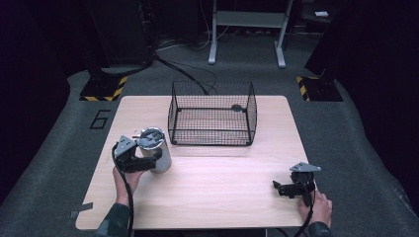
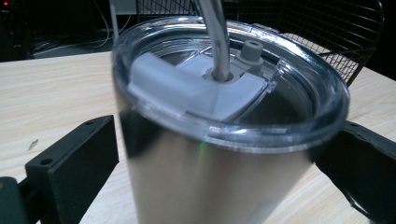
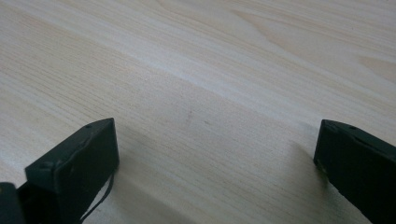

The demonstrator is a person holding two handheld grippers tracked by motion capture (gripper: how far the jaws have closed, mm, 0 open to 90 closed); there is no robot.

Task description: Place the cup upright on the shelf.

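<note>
Bare tabletop [image 1: 222, 187] before wire basket [image 1: 212, 114], seemingly.

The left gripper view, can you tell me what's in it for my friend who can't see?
A shiny metal cup with a clear lid and a metal straw stands close up between the left gripper's two black jaws. It sits on a pale wooden table, with a black wire basket behind.

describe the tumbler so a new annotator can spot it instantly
Start at the black wire basket at the back of the wooden table. Just off its front-left corner stands the tumbler, between the left gripper jaws. It's the only shiny steel cylinder, with a clear lid and metal straw.
</note>
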